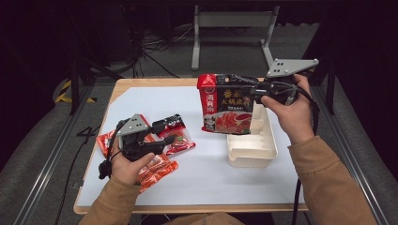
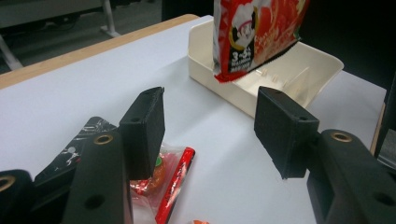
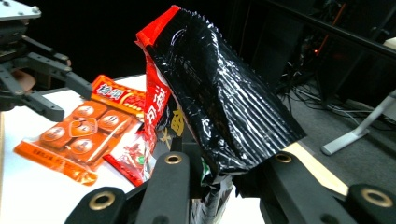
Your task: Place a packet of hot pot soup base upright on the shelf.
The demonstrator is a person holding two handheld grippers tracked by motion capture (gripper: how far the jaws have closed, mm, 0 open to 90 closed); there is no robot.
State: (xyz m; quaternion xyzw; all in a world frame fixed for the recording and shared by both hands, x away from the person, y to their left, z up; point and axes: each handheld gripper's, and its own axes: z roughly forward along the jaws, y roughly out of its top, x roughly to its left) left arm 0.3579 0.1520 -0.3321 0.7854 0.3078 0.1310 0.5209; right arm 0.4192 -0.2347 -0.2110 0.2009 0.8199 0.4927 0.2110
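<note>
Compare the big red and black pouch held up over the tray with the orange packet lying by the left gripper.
The red and black pouch hangs upright in the air, clamped at its top by the right gripper; the orange packet lies flat on the table, ungripped. The pouch is clearly larger than the packet. The pouch shows a red food picture and large characters, while the packet shows round pieces through its wrapper. Both are sealed, glossy plastic food packs.

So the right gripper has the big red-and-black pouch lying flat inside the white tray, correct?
Not quite. The right gripper has the big red-and-black pouch, but it hangs upright in the air above the white tray, not lying inside it; the high view and left gripper view show this.
</note>
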